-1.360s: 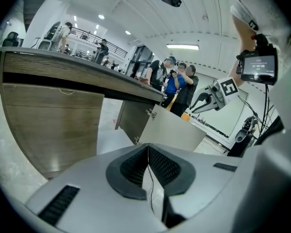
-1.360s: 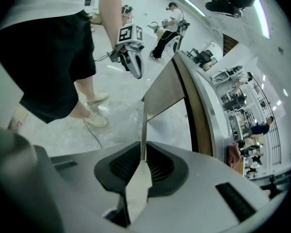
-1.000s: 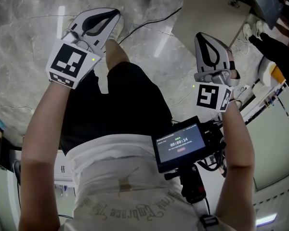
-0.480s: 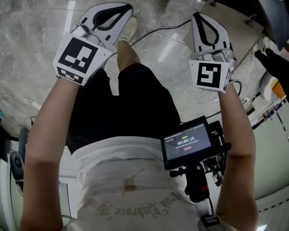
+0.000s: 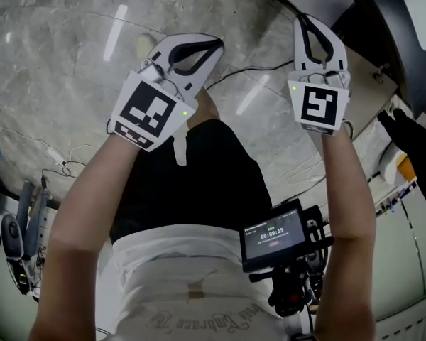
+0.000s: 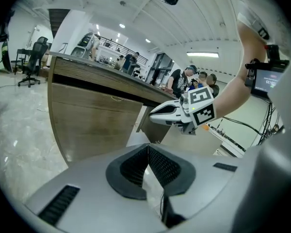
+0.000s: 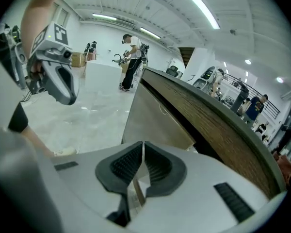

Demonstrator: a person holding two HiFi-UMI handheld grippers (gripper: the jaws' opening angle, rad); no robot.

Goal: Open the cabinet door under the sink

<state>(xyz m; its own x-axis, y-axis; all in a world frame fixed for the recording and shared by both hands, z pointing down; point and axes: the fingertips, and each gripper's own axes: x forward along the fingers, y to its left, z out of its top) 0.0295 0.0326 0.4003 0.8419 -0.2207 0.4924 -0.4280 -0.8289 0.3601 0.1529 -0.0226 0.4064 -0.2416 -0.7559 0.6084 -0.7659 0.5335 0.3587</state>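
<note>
The wood-fronted cabinet (image 6: 94, 123) stands under a long counter, with a small handle (image 6: 117, 99) near the top of its front. In the right gripper view its door (image 7: 153, 120) shows close ahead, handle (image 7: 163, 110) high on the panel. In the head view the cabinet (image 5: 366, 62) lies at the top right. My left gripper (image 5: 211, 46) (image 6: 148, 147) is shut and empty, held over the floor. My right gripper (image 5: 303, 21) (image 7: 142, 147) is shut and empty too, nearer the cabinet and apart from it. Each gripper shows in the other's view, the right gripper (image 6: 177, 113) and the left gripper (image 7: 58, 79).
Grey marble floor (image 5: 71, 62) with cables (image 5: 263, 69) trailing on it. A screen device (image 5: 273, 236) hangs at the person's waist. Tools lie at the far left (image 5: 14, 240). An office chair (image 6: 31, 62), a white block (image 7: 104, 74) and people stand in the background.
Both grippers have moved forward, up the head view, toward the cabinet, the right one farther. Both stay shut.
</note>
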